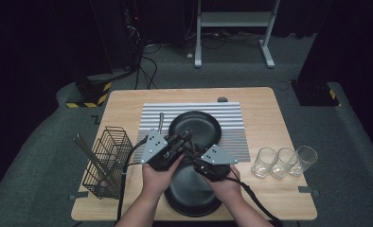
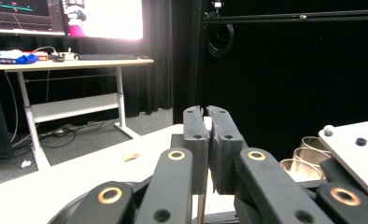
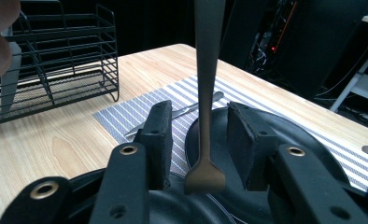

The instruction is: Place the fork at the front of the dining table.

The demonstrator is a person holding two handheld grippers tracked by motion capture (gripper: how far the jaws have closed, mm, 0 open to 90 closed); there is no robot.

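Observation:
A dull metal utensil [image 3: 205, 70] hangs upright, its flared handle end low between the jaws of my right gripper [image 3: 198, 110]. Those jaws stand open and do not touch it. In the left gripper view my left gripper [image 2: 209, 116] is shut, with the thin metal shaft [image 2: 201, 205] pinched low between its jaws. In the high view the left gripper [image 1: 187, 135] and the right gripper [image 1: 188, 149] meet nose to nose over the gap between two black plates, one on the striped mat [image 1: 201, 124] and one nearer the front edge [image 1: 191, 195].
A black wire basket [image 1: 108, 161] stands at the left with a flat utensil leaning in it. Another utensil [image 1: 161, 120] lies on the striped placemat [image 1: 232, 113]. Three clear glasses [image 1: 281, 161] stand at the right of the wooden table [image 1: 260, 101].

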